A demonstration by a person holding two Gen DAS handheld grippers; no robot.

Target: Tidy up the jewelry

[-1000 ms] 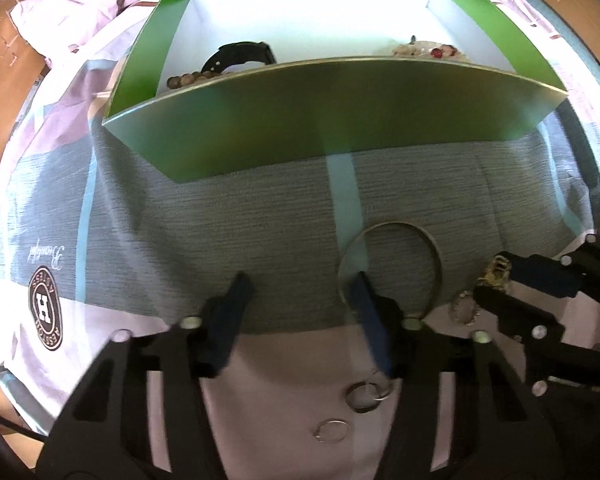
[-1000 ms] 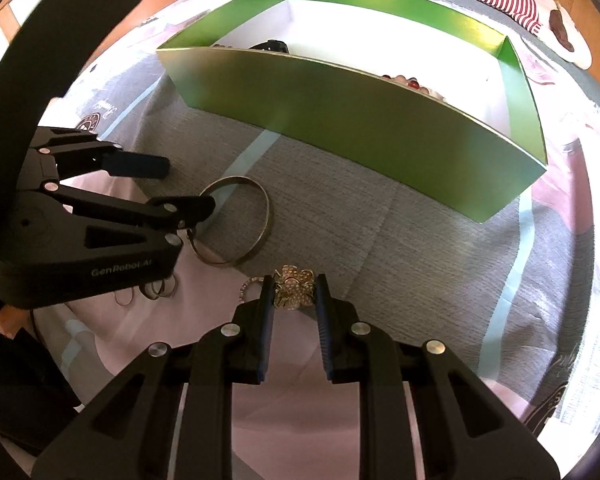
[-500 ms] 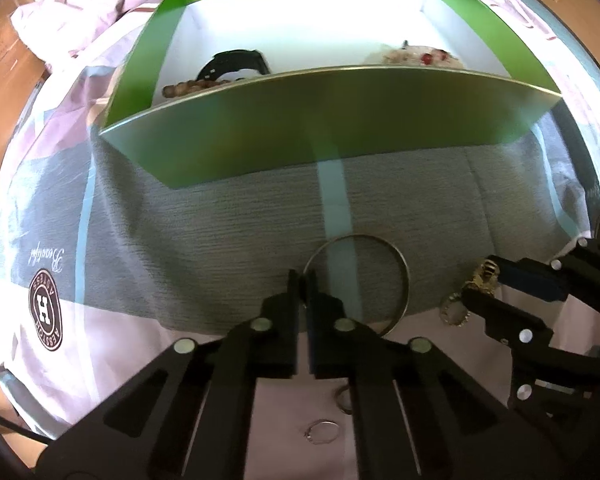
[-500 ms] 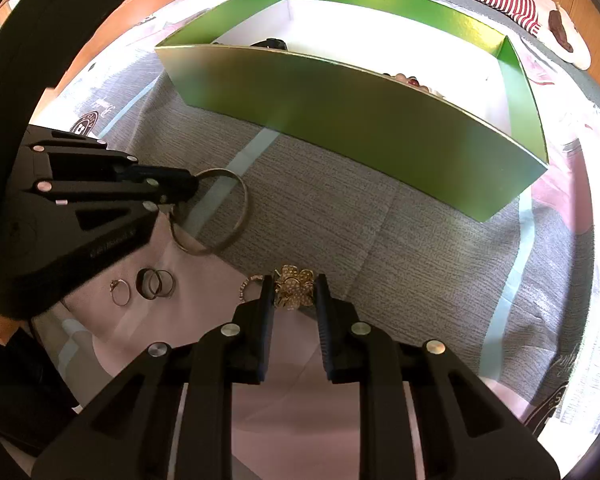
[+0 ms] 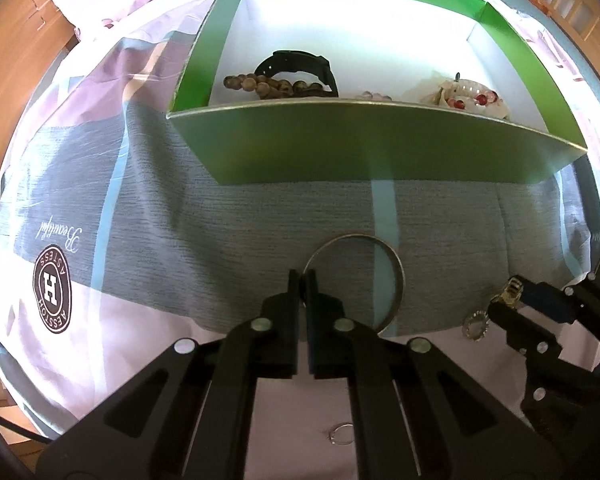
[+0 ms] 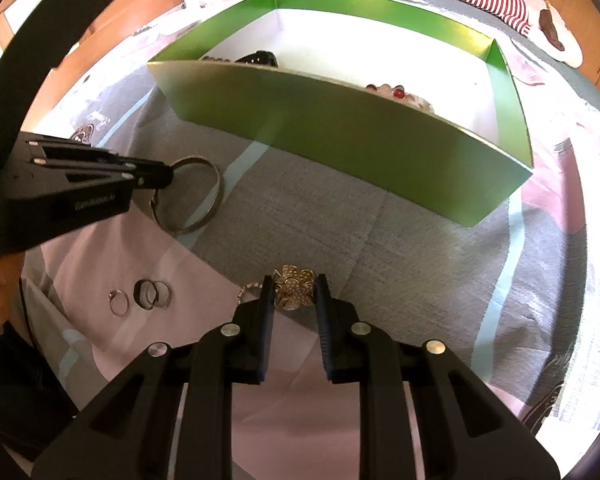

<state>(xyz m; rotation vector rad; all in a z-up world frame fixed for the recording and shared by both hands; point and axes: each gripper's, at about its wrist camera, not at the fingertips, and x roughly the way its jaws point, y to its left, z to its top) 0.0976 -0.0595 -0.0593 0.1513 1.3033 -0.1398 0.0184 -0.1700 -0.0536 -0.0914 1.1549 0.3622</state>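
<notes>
Bangle (image 5: 396, 280) now lifted, tilted, in left gripper (image 5: 302, 280).

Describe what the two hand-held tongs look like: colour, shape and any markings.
Both tongs are matte black plastic. The left tongs and right tongs each have two long tapering fingers with triangular cut-outs and round silver rivets. The pads are dark blue and ribbed. Pale lettering runs along the side of the left tongs in the right wrist view, too blurred to read.

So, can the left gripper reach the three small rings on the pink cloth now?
Probably not yet: the left gripper is shut on the bangle. The small rings lie uncovered close below it, so the way itself looks free.
</notes>
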